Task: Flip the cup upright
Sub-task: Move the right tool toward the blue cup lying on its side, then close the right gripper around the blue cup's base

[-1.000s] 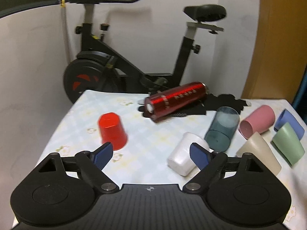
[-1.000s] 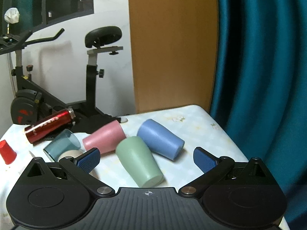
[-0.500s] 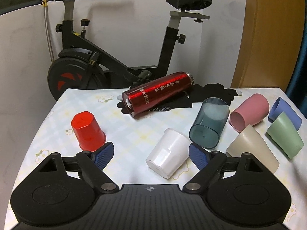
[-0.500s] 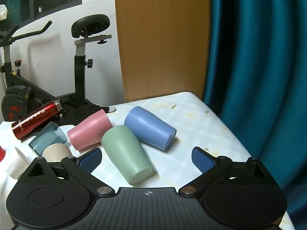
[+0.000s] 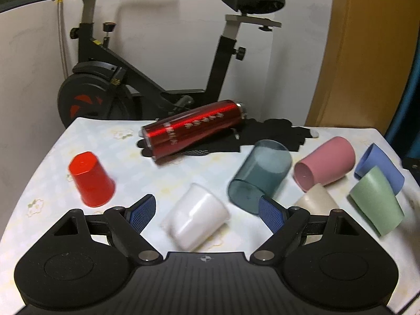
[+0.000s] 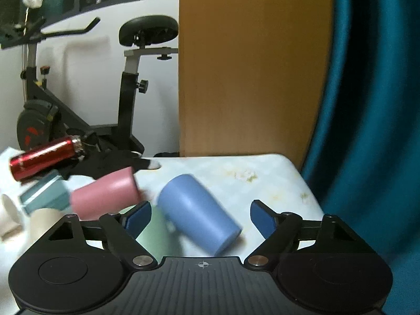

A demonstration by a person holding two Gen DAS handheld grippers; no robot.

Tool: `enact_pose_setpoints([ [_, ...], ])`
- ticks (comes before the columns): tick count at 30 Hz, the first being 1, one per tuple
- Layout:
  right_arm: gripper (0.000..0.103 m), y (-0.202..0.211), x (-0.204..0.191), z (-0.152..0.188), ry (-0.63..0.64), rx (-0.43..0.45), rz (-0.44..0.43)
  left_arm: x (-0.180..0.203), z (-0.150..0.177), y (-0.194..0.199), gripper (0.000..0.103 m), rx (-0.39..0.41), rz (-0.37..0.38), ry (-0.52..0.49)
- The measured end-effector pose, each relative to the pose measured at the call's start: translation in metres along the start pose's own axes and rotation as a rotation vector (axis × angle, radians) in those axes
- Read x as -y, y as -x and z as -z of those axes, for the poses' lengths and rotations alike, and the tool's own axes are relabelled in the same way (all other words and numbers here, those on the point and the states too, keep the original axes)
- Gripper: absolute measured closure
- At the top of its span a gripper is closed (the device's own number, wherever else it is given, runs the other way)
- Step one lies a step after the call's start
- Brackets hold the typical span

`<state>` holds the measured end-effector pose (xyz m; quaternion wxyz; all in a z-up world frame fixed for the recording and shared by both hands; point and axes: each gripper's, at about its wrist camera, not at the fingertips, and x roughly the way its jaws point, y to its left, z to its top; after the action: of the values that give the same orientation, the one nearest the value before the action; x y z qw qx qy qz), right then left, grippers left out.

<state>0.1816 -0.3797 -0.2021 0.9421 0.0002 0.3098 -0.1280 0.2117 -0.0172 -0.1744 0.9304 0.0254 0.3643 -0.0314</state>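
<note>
Cups are lying scattered on the worktop (image 5: 183, 173): the white cup (image 5: 197, 223) is resting on its side low in the frame's centre, between the spread, empty fingers of the left gripper (image 5: 207, 211). The right gripper (image 6: 200, 216), fingers also wide and holding nothing, is hovering over the tipped blue cup (image 6: 197, 212), beside the pink cup (image 6: 105, 197)

My left gripper (image 5: 207, 211) straddles the white cup (image 5: 197, 220); teal cup (image 5: 260, 178) crowds two o'clock, red cup (image 5: 90, 182) ten; bare cloth (image 5: 157, 178) at twelve.
</note>
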Motion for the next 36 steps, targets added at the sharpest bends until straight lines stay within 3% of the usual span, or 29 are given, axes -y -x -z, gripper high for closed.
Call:
enact_pose_setpoints([
  [6, 0.031, -0.049, 0.009, -0.005, 0.108, -0.096, -0.037, 0.02, -0.001, -0.008, 0.016, -0.016, 0.014, -0.015],
  [12, 0.033, -0.075, 0.007, -0.002, 0.144, -0.158, -0.119, 0.029, 0.001, -0.017, 0.016, -0.039, 0.023, -0.022],
  [16, 0.032, -0.085, 0.004, -0.002, 0.166, -0.185, -0.128, 0.031, 0.003, -0.019, 0.016, -0.047, 0.021, -0.028],
  [25, 0.032, -0.106, 0.013, -0.008, 0.062, -0.228, -0.171, 0.034, 0.006, -0.022, 0.016, -0.082, 0.035, -0.017],
  [31, 0.042, -0.107, 0.018, -0.005, 0.004, -0.258, -0.189, 0.035, 0.009, -0.022, 0.016, -0.1, 0.04, -0.02],
  [36, 0.042, -0.103, 0.026, -0.002, -0.069, -0.268, -0.192, 0.037, 0.013, -0.02, 0.016, -0.112, 0.045, -0.021],
])
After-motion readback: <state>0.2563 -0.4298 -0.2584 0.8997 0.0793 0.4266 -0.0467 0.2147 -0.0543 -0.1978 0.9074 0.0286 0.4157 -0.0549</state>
